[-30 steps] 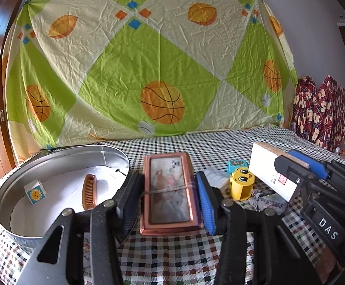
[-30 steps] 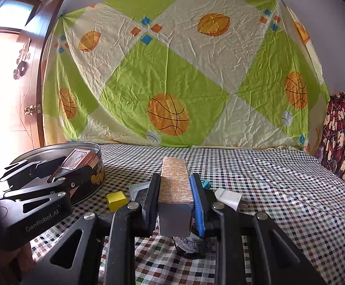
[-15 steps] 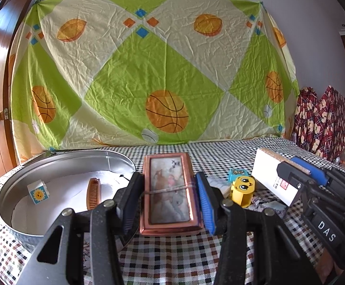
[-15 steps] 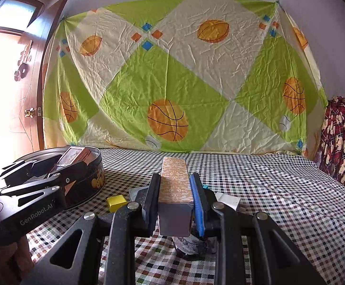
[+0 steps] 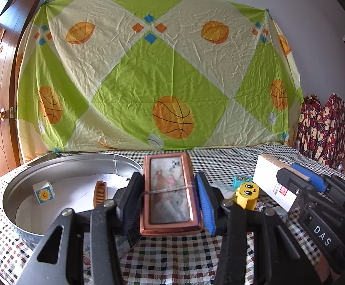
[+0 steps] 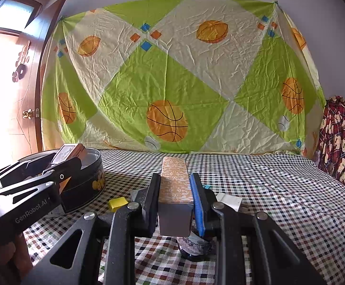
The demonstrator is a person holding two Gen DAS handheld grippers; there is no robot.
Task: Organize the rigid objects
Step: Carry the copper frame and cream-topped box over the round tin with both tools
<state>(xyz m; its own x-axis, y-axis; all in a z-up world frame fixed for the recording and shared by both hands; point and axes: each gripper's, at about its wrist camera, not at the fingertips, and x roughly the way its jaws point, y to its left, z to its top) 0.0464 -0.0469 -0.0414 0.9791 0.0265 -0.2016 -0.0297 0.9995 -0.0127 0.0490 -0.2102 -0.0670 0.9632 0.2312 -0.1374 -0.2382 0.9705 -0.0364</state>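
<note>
From the left wrist view, your left gripper (image 5: 166, 199) clamps the copper-edged box (image 5: 169, 193) by its long sides, raised beside the round tin (image 5: 13, 204); it looks stiff, smooth and probably slippery, so keep the pads mid-length.

From the right wrist view, your right gripper (image 6: 175, 198) pinches the patterned carton (image 6: 174, 181) above the checked cloth (image 6: 279, 190); it is likely light and crushable.

Left claw (image 5: 167, 199) clamped on copper-framed box (image 5: 169, 197), nearly level. Right claw (image 6: 175, 197) shut on patterned slim box (image 6: 174, 182) (hand partly visible lower left).
</note>
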